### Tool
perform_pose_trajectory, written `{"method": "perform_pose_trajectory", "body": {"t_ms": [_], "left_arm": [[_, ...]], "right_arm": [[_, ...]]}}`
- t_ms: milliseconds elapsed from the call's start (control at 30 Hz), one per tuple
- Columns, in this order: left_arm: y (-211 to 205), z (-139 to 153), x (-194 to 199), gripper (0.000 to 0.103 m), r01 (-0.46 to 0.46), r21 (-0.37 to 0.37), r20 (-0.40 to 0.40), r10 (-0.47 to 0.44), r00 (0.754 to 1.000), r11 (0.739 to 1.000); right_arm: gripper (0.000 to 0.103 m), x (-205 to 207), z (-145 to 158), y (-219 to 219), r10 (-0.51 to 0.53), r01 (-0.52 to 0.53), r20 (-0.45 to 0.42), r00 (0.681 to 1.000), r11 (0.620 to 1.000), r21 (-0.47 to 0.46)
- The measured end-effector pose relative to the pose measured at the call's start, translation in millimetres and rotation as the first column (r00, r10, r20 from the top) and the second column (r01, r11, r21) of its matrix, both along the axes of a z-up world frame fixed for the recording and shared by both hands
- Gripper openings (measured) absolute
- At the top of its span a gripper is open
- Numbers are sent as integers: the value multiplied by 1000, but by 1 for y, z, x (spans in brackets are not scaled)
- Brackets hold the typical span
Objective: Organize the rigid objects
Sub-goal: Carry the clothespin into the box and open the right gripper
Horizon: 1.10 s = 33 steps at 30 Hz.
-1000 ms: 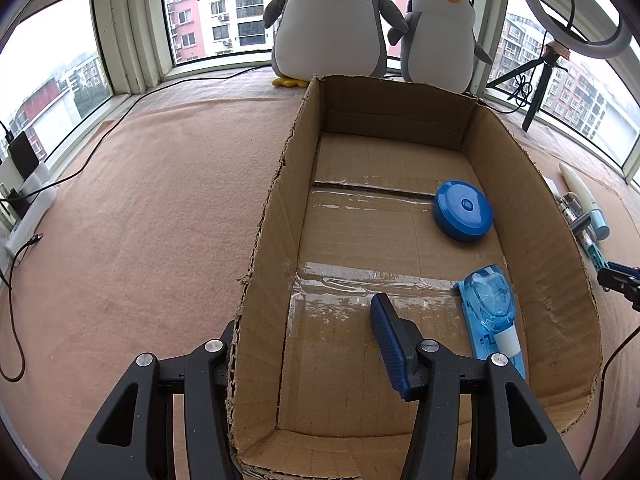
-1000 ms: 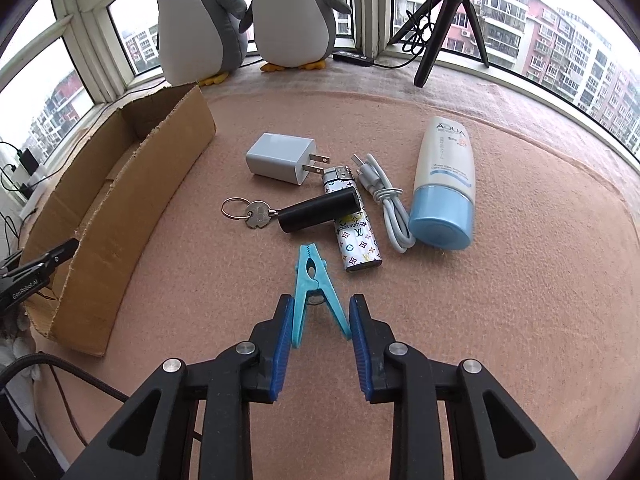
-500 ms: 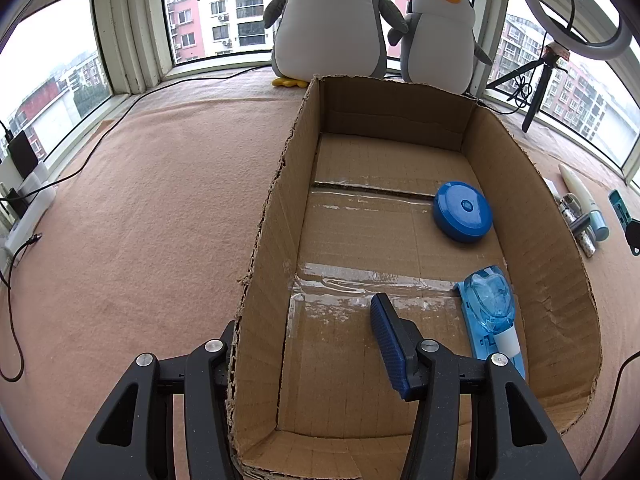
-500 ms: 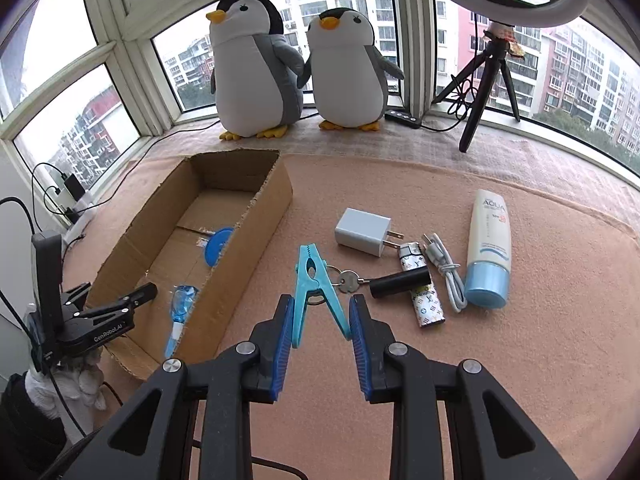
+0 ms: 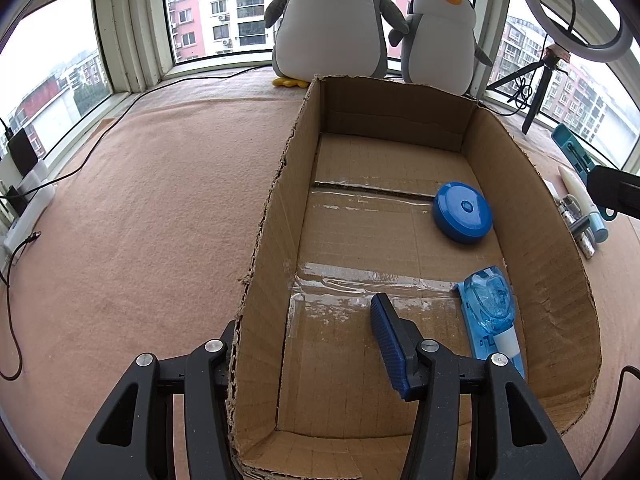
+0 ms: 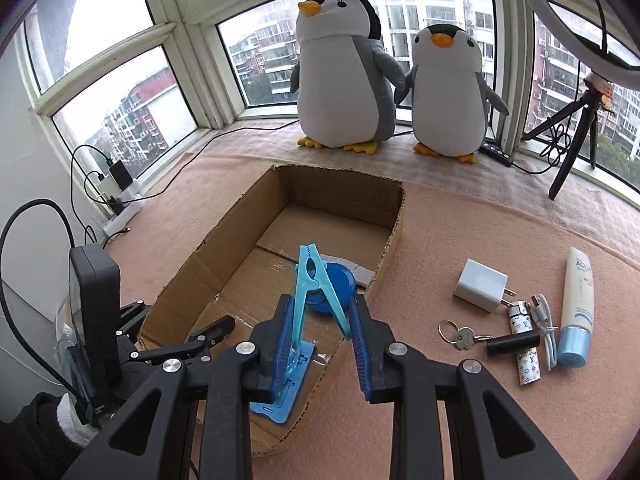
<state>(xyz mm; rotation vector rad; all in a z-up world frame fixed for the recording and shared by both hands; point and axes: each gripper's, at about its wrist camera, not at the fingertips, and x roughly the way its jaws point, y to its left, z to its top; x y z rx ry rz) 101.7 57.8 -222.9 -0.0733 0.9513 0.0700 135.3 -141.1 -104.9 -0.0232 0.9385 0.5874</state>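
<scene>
Two blue things lay inside the cardboard box (image 5: 532,200) in the left wrist view: a round disc (image 5: 462,218) toward its far right wall and a clear-topped packet (image 5: 492,312) at its near right. The left gripper (image 5: 304,344) stood spread wide, straddling the box's near left wall, one finger outside and one inside, grasping nothing.

From the right wrist view, the right gripper (image 6: 320,336) hung over the box's (image 6: 394,236) near end, clenched on a light-blue clothespin (image 6: 314,288). Its long axis ran upright, closed tip up and away, splayed legs pressed between the pads. Right of the box lay a charger (image 6: 480,285), key (image 6: 464,338), lighter (image 6: 528,364), cable (image 6: 546,324) and tube (image 6: 576,308).
</scene>
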Motion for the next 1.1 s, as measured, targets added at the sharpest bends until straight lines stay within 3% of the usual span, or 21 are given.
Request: {"method": "perform_pose_trajectory", "body": {"t_ms": [667,767,1100], "left_arm": [[1,0,1,55,-1,-3,1,1,1000,1000],[1,0,1,55,-1,-4,1,1,1000,1000],[2,0,1,55,0,-2,1,0,1000,1000]], "right_arm": [[26,18,-20,42,46,-47,-44,998,999,-6],[36,19,-21,41,33,-33,-42,999,999,-8],[38,20,-19,32,12,-12,-47,999,1000,2]]}}
